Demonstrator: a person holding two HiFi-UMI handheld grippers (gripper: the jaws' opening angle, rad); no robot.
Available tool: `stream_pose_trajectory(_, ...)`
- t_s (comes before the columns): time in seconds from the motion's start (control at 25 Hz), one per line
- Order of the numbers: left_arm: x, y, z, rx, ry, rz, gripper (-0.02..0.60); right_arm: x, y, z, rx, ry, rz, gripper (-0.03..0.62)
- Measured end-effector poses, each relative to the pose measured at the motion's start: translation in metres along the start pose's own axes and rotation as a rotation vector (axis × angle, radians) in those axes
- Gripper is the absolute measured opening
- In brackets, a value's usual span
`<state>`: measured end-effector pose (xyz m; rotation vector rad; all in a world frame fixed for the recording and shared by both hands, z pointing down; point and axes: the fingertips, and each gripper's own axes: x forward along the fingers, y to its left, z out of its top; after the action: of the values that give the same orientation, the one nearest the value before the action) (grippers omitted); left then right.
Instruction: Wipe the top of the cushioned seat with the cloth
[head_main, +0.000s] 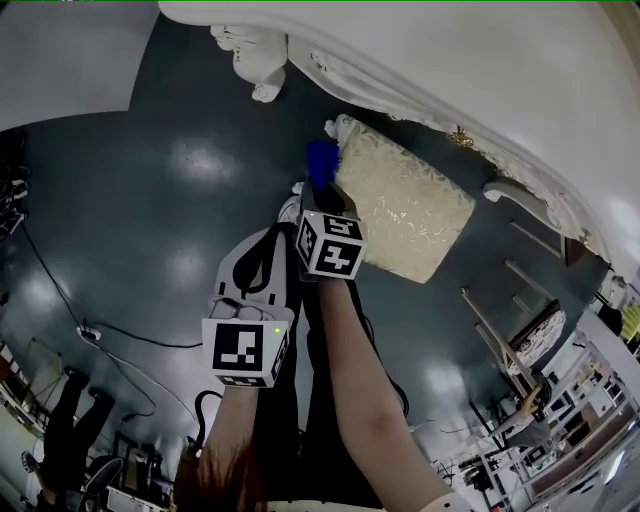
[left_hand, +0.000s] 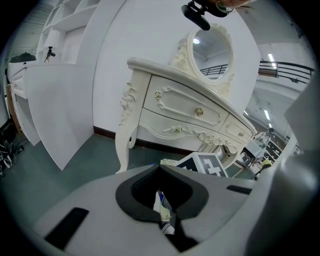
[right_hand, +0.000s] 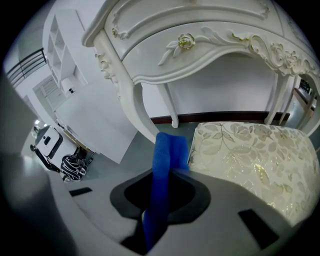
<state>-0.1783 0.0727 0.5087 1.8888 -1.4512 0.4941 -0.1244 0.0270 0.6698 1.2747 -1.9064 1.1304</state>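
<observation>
The cushioned seat has a cream top with a gold leaf pattern and stands under the edge of a white dressing table. A blue cloth hangs over the seat's near left corner, with my right gripper shut on it. In the right gripper view the cloth rises from the closed jaws of my right gripper, just left of the seat. My left gripper is held beside and behind the right one, off the seat. In its own view my left gripper looks shut and holds nothing.
The ornate white dressing table overhangs the seat, with one carved leg at the far left. Its drawers and oval mirror face my left gripper. A cable crosses the dark floor. Racks and furniture crowd the right.
</observation>
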Motion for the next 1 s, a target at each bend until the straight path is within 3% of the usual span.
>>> stream_pose_trajectory(0.16,0.004,-0.008,0.003,0.023,0.007,-0.013,-0.002,-0.003,0.003,0.004,0.031,0.004,0.082,0.061)
stream_pose_trajectory(0.32,0.009,-0.027,0.004,0.048,0.016,-0.037,-0.002,-0.024,-0.010,0.017,0.059,-0.054,0.090,0.061)
stream_pose_trajectory(0.68,0.027,-0.088,-0.002,0.094,0.048,-0.125,-0.002,-0.095,-0.081,0.009,0.155,-0.162,-0.012,0.061)
stream_pose_trajectory(1.0,0.044,-0.141,-0.005,0.176,0.087,-0.224,-0.002,-0.156,-0.188,-0.039,0.247,-0.170,-0.217,0.061)
